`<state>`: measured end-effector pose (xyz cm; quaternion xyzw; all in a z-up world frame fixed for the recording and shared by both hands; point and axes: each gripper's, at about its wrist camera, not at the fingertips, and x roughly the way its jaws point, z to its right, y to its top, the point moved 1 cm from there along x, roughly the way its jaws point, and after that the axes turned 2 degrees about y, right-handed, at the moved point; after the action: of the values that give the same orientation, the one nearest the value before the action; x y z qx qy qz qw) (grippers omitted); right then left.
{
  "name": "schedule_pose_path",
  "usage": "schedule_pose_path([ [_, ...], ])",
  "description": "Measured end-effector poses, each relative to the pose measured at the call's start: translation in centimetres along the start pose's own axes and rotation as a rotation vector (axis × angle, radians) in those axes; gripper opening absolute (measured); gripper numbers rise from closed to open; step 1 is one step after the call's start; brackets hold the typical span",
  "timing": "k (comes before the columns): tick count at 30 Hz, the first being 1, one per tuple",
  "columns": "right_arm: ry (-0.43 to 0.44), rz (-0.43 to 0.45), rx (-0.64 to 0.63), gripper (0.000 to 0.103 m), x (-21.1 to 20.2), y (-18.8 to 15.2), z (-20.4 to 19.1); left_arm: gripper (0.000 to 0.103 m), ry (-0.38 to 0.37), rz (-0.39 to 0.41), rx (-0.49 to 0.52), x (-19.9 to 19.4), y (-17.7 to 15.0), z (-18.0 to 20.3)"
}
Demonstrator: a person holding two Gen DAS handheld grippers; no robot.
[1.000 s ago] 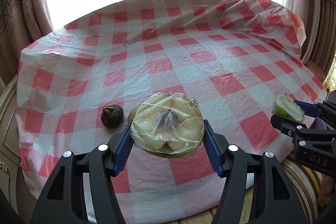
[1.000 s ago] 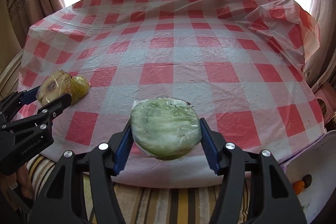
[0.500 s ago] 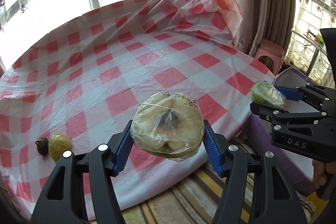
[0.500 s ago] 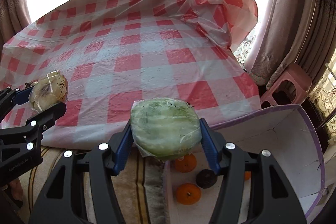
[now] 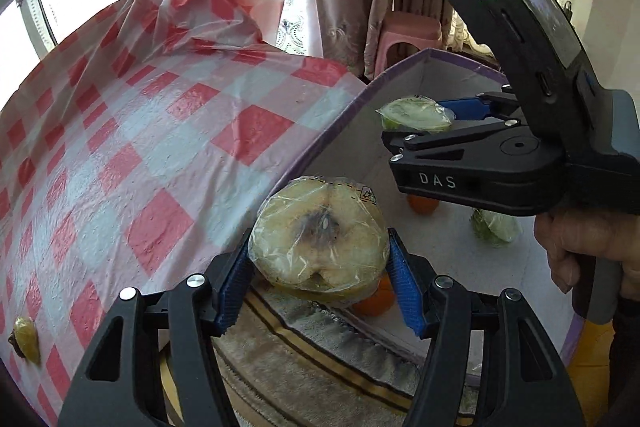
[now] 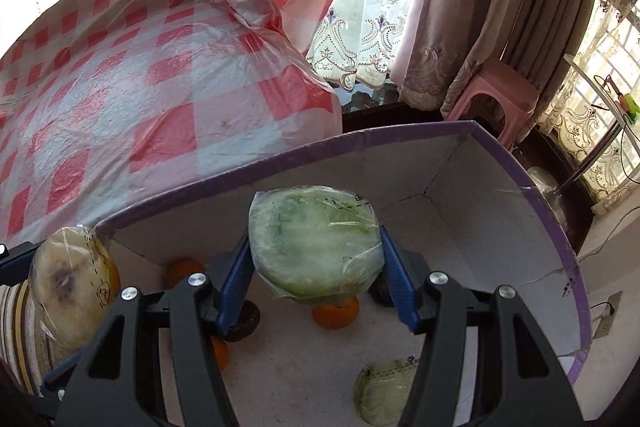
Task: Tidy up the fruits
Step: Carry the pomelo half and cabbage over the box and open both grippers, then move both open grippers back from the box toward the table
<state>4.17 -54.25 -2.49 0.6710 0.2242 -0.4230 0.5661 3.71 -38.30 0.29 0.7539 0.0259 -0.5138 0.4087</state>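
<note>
A table under a red-and-white checked plastic cloth carries a small yellowish wrapped fruit near its edge, with a dark piece touching it. Beside the table, a white box with a purple rim holds oranges, dark round fruits and a wrapped green half on its floor. A striped rug lies between table and box.

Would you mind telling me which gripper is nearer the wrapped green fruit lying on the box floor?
Right. The right gripper hangs inside the box above that fruit; the left gripper is over the box's near edge.
</note>
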Motion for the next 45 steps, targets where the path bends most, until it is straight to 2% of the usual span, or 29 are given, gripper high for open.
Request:
schedule_pose_path([
  [3,-0.024,-0.045,0.003,0.060,1.4,-0.4,0.9,0.061,-0.015,-0.027,0.039,0.9,0.4,1.2],
  [7,-0.041,-0.091,0.010,0.060,2.8,-0.8,1.6,0.061,0.034,-0.036,0.144,2.1,0.5,3.3],
  [14,-0.073,-0.164,-0.021,0.060,5.2,-1.3,1.5,0.061,0.108,-0.111,0.274,5.2,0.1,5.5],
  [19,-0.094,-0.210,-0.019,0.060,7.0,-2.0,1.7,0.062,0.163,-0.122,0.297,6.4,-0.2,5.7],
  [26,-0.122,-0.222,-0.010,0.061,8.0,-2.0,1.8,0.063,0.179,-0.127,0.297,7.0,-0.2,5.6],
  [27,-0.123,-0.225,-0.008,0.063,8.2,-2.1,1.7,0.063,0.181,-0.124,0.299,7.0,-0.2,5.7],
  [29,-0.129,-0.231,-0.005,0.073,8.3,-2.3,1.8,0.065,0.183,-0.123,0.302,7.3,0.0,5.5],
  [33,-0.136,-0.211,0.000,0.084,7.8,-2.3,1.8,0.071,0.174,-0.103,0.304,7.0,-0.1,5.7],
  [35,-0.146,-0.192,0.007,0.090,7.5,-2.2,1.8,0.080,0.190,-0.084,0.311,6.7,-0.1,5.8],
  [37,-0.151,-0.171,0.015,0.092,7.0,-2.1,2.0,0.083,0.199,-0.065,0.309,6.4,-0.1,5.8],
  [45,-0.157,-0.067,0.079,0.094,3.3,-1.2,2.5,0.084,0.169,0.017,0.244,4.5,0.3,4.8],
])
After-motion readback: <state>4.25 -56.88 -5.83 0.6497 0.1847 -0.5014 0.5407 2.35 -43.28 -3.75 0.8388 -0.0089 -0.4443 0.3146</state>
